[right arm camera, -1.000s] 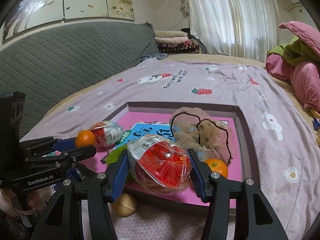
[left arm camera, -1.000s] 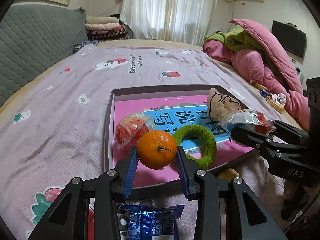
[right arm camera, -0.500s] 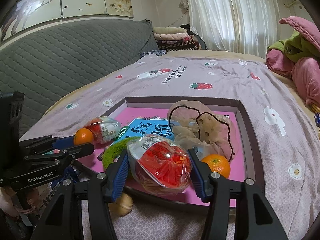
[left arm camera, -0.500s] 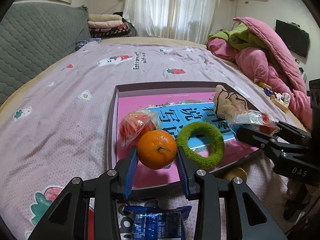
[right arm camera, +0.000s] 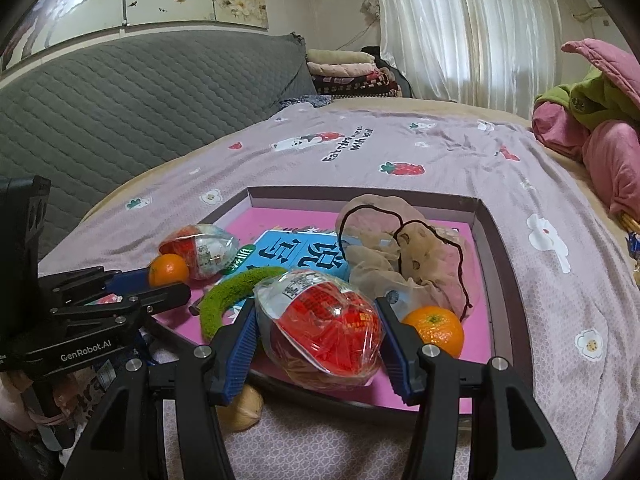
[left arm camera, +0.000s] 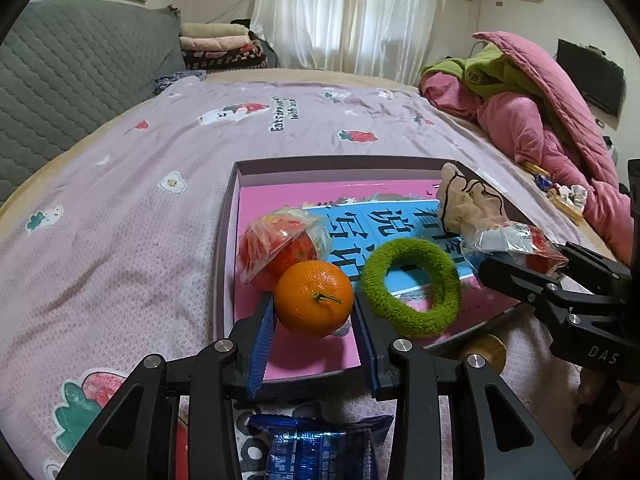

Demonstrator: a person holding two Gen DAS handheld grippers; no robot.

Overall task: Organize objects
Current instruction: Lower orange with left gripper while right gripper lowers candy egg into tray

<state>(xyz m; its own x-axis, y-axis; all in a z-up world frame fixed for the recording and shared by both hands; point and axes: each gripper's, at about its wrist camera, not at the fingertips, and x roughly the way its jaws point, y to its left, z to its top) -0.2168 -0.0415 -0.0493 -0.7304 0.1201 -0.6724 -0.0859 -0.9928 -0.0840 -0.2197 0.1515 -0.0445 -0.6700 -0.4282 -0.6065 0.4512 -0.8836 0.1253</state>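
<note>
Now the left claw (left arm camera: 314,312) clamps a firm, round orange (left arm camera: 314,299) at its widest, above the tray (left arm camera: 226,248); the right claw (right arm camera: 318,330) squeezes a crinkly, slippery wrapped snack (right arm camera: 320,326) just over the tray's near edge.

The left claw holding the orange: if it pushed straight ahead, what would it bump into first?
Probably the clear-wrapped red snack packet lying in the purple-rimmed tray, right behind the round orange that the left claw grips; depth is uncertain.
</note>
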